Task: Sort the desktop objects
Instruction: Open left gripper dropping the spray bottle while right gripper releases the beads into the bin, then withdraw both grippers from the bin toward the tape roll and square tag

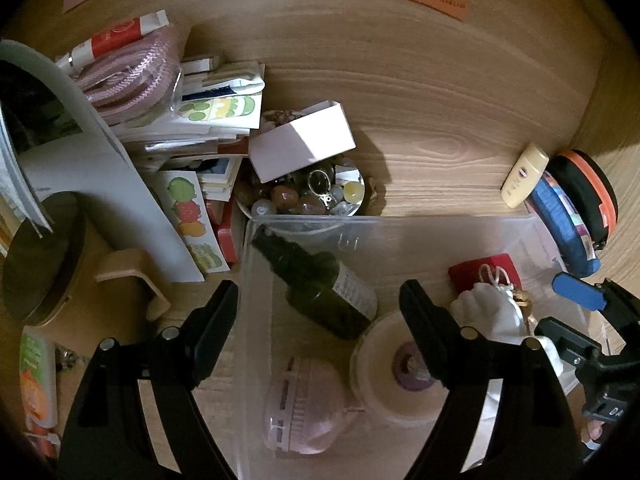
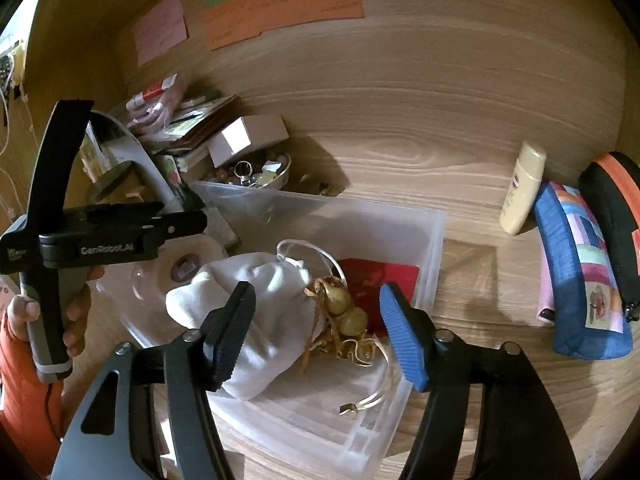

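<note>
I count six things in one clear plastic bin [image 2: 434, 240] on the table [image 2: 400, 128]: green bottle [image 1: 328, 300], pink gadget [image 1: 304, 408], tape roll [image 1: 384, 368], red box [image 2: 380, 276], white drawstring pouch [image 2: 264, 308], gold bells [image 2: 346, 308]. My right gripper [image 2: 320, 336] hangs above the pouch, fingers spread; my left gripper [image 1: 320, 324] is spread too, holding nothing.

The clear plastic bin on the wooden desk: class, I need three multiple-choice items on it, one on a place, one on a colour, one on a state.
1. Where does the white drawstring cloth pouch lie?
A. inside the clear plastic bin
B. on the patchwork blue pencil case
C. in the bowl of stones

2. What colour is the glass bottle in the bin?
A. orange
B. dark green
C. clear

3. How does the right gripper stand?
A. clamped on the pouch
B. shut on nothing
C. open, over the pouch

Answers:
1 A, bin walls surround the pouch.
2 B, its glass shows dark green.
3 C, both pads stand apart from the cloth.
</note>
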`<state>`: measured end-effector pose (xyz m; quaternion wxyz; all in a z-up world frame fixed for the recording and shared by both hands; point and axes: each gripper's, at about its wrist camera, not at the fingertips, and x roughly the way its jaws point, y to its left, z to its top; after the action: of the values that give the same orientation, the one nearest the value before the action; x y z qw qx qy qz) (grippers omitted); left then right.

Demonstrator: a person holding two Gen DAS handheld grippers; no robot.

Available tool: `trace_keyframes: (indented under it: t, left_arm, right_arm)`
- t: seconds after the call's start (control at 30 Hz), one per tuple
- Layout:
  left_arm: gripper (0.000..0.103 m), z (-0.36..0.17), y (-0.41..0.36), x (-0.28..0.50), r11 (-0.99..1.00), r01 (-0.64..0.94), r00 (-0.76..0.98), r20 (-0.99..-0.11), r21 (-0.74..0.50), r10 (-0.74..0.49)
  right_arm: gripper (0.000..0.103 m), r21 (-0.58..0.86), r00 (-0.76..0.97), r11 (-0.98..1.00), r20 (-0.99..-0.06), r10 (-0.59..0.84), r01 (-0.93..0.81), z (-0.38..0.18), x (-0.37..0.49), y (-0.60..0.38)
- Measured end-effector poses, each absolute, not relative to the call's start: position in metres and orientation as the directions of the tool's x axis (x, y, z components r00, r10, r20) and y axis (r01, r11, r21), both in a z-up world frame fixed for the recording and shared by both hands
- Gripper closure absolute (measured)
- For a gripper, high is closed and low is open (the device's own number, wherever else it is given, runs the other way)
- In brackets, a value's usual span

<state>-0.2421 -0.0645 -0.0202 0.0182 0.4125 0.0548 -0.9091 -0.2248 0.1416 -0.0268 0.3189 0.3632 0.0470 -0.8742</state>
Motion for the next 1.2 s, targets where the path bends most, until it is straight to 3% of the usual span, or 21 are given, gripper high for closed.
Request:
trace_keyframes:
  t: [0.27, 0.43, 0.5, 0.57, 1.2]
  left_arm:
    - [0.020, -0.005, -0.059, -0.218, -0.996, 0.050, -0.679, -0.734, -0.080, 0.025]
    - [0.011, 0.011, -0.048, -0.194, -0.999, 0.036, -0.719, -0.695, -0.027, -0.007]
    - [0.010, 0.016, -0.044, -0.184, -0.999, 0.033, -0.730, -0.683, -0.012, -0.016]
    - [0.008, 0.020, -0.042, -0.176, -1.000, 0.030, -0.738, -0.674, -0.003, -0.020]
    - [0.004, 0.026, -0.038, -0.094, -1.000, 0.023, -0.770, -0.638, -0.017, -0.007]
  right_arm:
    - [0.041, 0.128, -0.547, -0.799, -0.665, -0.509, 0.587, -0.017, -0.219, 0.141]
    - [0.037, 0.126, -0.565, -0.803, -0.647, -0.511, 0.582, -0.005, -0.206, 0.145]
    - [0.026, 0.129, -0.570, -0.805, -0.642, -0.513, 0.579, 0.001, -0.199, 0.148]
    - [0.021, 0.129, -0.585, -0.811, -0.630, -0.511, 0.570, 0.006, -0.191, 0.151]
    - [0.019, 0.154, -0.593, -0.826, -0.626, -0.506, 0.542, 0.012, -0.132, 0.175]
